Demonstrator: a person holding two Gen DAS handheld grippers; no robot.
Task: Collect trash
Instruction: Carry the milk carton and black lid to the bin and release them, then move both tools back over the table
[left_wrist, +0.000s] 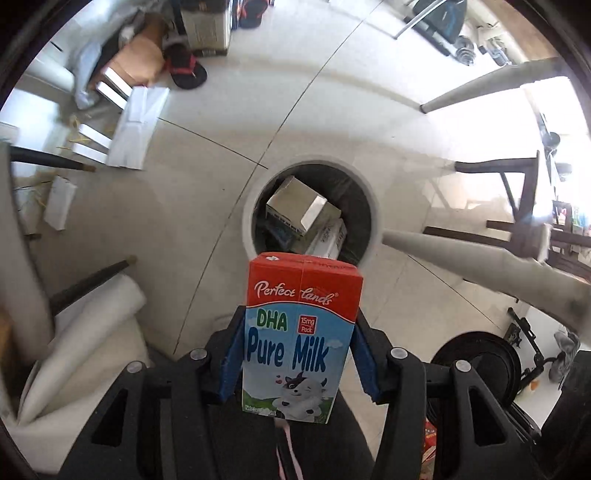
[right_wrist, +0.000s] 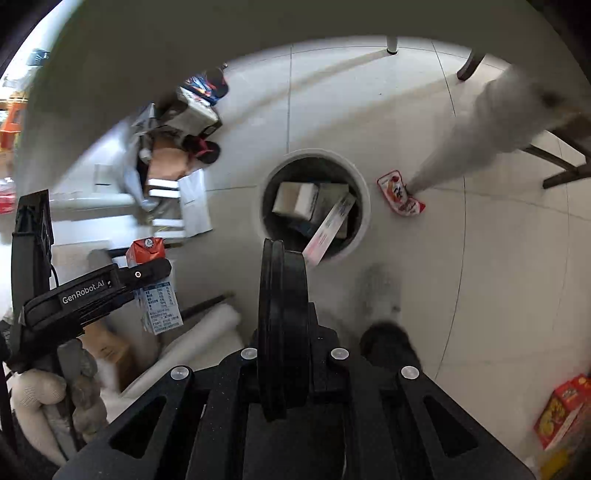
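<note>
The left hand-held gripper (left_wrist: 295, 354) clamps a milk carton (left_wrist: 301, 332) by its two narrow sides, top pointing forward and down, so it can drop straight into the round bin (left_wrist: 373, 206) just ahead of the fingertips. The carton is red on top, blue below, with a cartoon cow. The right hand-held gripper (right_wrist: 282, 254) is closed and empty, beside the bin; a red wrapper (right_wrist: 400, 194) lies on the floor beyond it.
</note>
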